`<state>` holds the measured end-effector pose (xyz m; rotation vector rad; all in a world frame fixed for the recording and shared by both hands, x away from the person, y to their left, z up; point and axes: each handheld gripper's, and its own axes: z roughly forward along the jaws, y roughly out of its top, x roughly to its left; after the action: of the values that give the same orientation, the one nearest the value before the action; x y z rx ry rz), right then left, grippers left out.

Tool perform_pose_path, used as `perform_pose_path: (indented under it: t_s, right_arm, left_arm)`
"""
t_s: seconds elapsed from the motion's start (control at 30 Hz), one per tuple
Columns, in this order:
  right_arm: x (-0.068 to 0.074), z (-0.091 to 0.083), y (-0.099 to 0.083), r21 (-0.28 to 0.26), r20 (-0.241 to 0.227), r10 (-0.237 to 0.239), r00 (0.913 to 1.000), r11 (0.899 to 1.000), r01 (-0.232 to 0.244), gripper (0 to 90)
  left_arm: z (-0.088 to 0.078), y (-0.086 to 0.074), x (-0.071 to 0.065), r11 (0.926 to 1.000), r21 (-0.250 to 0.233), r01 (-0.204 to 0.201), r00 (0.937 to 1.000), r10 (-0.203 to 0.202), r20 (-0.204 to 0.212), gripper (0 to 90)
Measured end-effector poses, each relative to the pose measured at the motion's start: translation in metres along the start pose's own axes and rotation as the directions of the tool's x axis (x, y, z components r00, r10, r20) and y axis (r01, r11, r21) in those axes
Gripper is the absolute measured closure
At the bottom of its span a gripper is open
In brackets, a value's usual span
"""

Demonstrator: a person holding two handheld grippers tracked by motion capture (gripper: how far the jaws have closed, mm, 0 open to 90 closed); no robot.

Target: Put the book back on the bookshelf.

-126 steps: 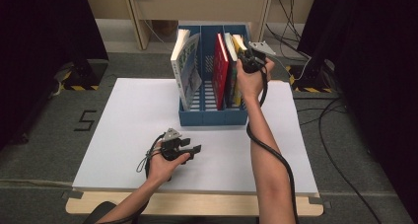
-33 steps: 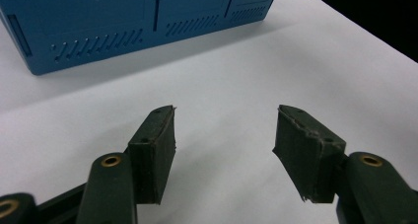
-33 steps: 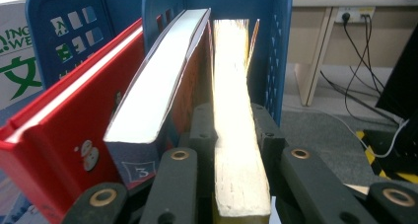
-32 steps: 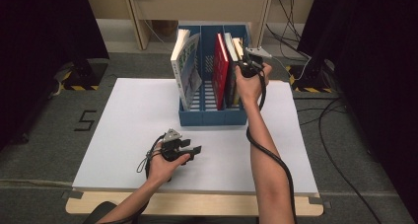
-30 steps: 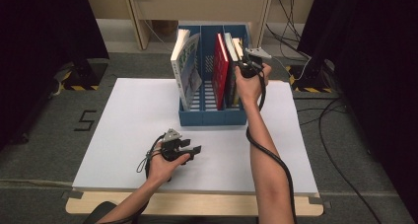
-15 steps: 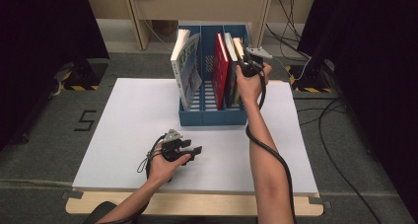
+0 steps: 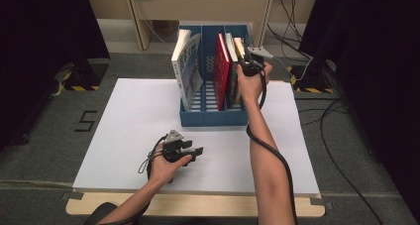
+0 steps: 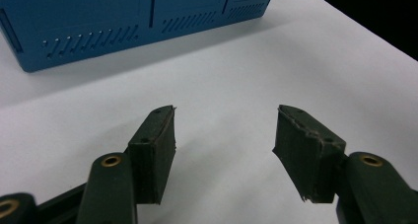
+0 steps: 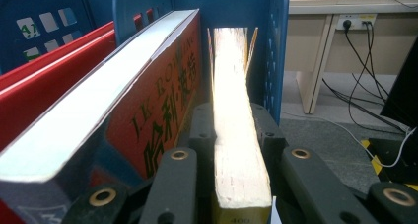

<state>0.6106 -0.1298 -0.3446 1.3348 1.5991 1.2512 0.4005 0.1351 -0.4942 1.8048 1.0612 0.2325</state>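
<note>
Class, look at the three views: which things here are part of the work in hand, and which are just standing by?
In the work:
- right gripper, shut on the yellow book
- blue file rack that holds the yellow book

Standing by:
- left gripper, open over the white table
- red books
- pale book leaning at the rack's left end

the file rack point(image 7: 213, 117) is blue, with rows of thin slots in its wall. the table point(image 7: 129, 116) top is plain white. one book point(image 7: 221, 71) has a red cover, another book point(image 9: 157, 110) is orange-red with dark green letters. the book point(image 9: 236, 150) between the black jaws shows pale yellow page edges. the leaning book point(image 7: 187, 69) is white with green print.
</note>
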Motion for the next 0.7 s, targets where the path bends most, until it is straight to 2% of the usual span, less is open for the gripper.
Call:
perform_pose_path:
  t_s: [0.33,0.7]
  right_arm:
    - [0.004,0.003,0.001,0.016,0.001,-0.016,0.9999,1.0,0.016,74.3]
    - [0.004,-0.009,-0.002,0.042,0.011,-0.018,0.9998,0.999,0.017,70.0]
  left_arm:
    - [-0.001,0.0,0.0,1.0,0.001,0.0,1.0,0.0,-0.003,40.0]
    - [0.0,-0.001,-0.001,1.0,0.002,-0.002,1.0,0.002,-0.002,40.0]
